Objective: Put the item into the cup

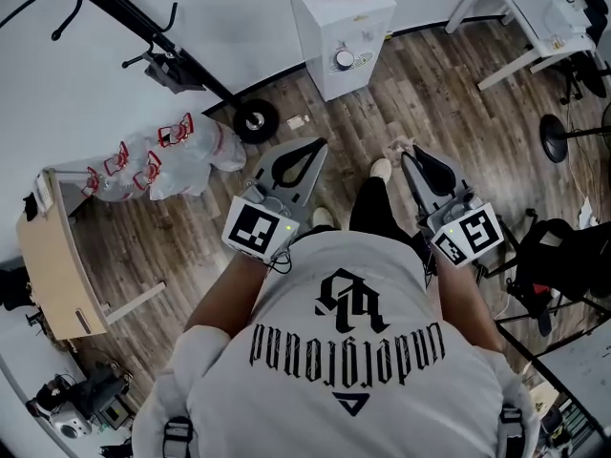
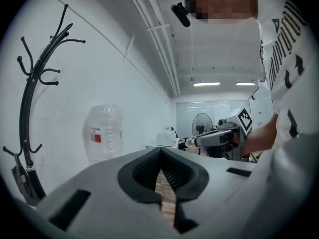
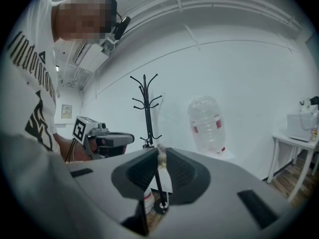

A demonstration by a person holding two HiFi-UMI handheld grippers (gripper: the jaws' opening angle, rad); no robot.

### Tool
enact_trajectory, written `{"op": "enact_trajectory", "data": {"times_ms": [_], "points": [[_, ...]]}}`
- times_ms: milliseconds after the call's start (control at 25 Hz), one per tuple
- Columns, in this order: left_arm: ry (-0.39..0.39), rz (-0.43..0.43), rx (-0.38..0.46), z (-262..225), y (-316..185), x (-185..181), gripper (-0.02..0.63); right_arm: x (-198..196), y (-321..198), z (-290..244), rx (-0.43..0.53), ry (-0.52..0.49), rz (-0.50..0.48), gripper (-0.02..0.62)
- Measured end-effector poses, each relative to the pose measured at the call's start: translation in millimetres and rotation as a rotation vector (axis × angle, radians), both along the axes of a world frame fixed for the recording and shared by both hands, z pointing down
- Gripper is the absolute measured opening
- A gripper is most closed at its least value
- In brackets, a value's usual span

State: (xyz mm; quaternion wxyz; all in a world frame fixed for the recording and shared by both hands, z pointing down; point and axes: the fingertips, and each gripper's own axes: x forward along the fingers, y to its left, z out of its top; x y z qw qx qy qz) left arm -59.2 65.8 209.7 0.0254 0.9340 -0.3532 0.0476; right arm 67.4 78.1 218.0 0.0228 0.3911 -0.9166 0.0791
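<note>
I stand over a wooden floor with a gripper in each hand. My right gripper [image 1: 405, 153] is shut on a small crumpled pale item [image 1: 397, 146]. In the right gripper view that item [image 3: 161, 152] sits pinched at the very tips of the dark pads [image 3: 179, 171]. The left gripper view shows it as a pale speck [image 2: 190, 143] at the right gripper's nose. My left gripper [image 1: 317, 145] is level with the right one, about a hand's width to its left. Its jaws meet at the tips [image 2: 160, 151] with nothing between them. No cup appears in any view.
A white water dispenser [image 1: 340, 27] with its big bottle [image 3: 207, 125] stands ahead by the wall. A black coat rack [image 2: 29, 108] with a round base [image 1: 256, 120] is front left, beside a bag of empty bottles [image 1: 162, 156]. A wooden desk [image 1: 52, 265] is left; white tables [image 1: 520, 27] and a fan base [image 1: 555, 137] are right.
</note>
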Motion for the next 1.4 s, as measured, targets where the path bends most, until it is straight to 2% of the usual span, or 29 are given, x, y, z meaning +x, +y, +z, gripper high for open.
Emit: {"op": "enact_trajectory", "data": {"times_ms": [320,600,840,1120,1240,1400], "points": [[-0.017,-0.150,-0.055,30.6,-75.0,1.4,0.008,17.4,-92.5,26.5,-0.049,-0.005,-0.095,0.061],[-0.058,-0.256,-0.091,72.7,-156.8,12.4,0.009,35.1,-197.8,77.2,-0.119,0.041,-0.164,0.061],[-0.087,-0.316,-0.166,138.4,-219.3,12.9,0.009,36.3,-271.5,151.9,-0.201,0.109,-0.227,0.061],[-0.103,-0.310,-0.208,218.9,-273.2,10.4,0.012,23.2,-343.3,255.2,-0.260,0.183,-0.256,0.063],[-0.077,-0.316,-0.235,254.7,-289.8,9.1,0.014,14.6,-369.0,305.0,-0.317,0.189,-0.266,0.063],[-0.087,-0.323,-0.282,309.4,-307.0,5.9,0.020,0.0,-395.5,374.5,-0.372,0.236,-0.287,0.063]]}}
